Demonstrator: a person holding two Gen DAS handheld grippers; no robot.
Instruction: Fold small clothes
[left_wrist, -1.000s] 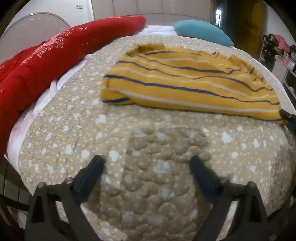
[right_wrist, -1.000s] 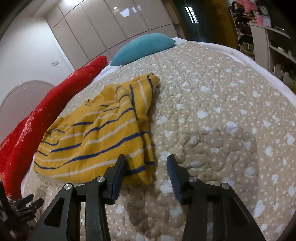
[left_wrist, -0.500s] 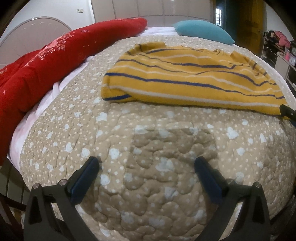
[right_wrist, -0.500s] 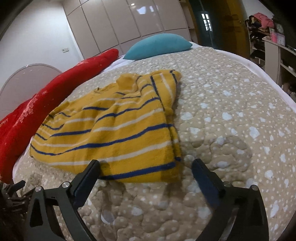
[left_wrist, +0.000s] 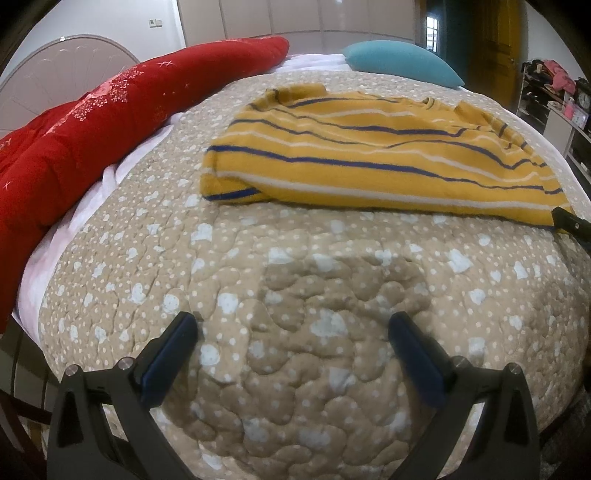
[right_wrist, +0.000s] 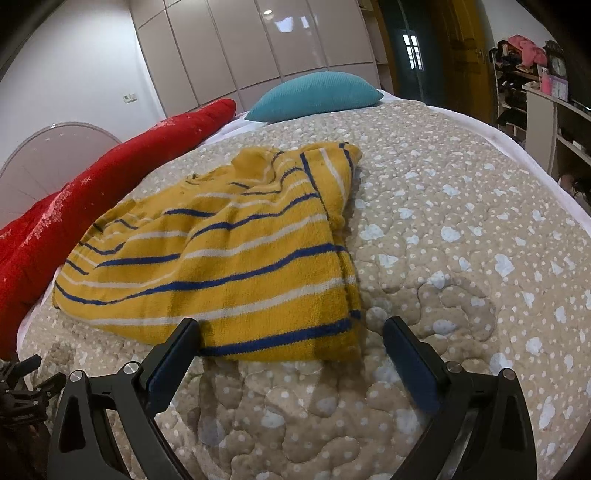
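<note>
A yellow sweater (left_wrist: 369, 162) with blue and white stripes lies folded on the beige dotted quilt (left_wrist: 295, 266). My left gripper (left_wrist: 291, 325) is open over bare quilt, well short of the sweater's near edge. In the right wrist view the sweater (right_wrist: 221, 258) fills the left middle. My right gripper (right_wrist: 291, 326) is open wide, and the sweater's near hem corner lies between its jaws with the pads clear of it. One right finger (left_wrist: 570, 221) shows at the sweater's right corner in the left wrist view.
A long red padded blanket (left_wrist: 74, 140) runs along the bed's left side. A teal pillow (right_wrist: 317, 94) lies at the far end. Shelves with clutter (right_wrist: 535, 85) stand beyond the bed's right edge. White wardrobe doors (right_wrist: 240, 48) line the back wall.
My right gripper's jaws went from half closed around the sweater's corner to wide open, letting the cloth settle flat, and the view rolled level. The left jaws spread slightly.
</note>
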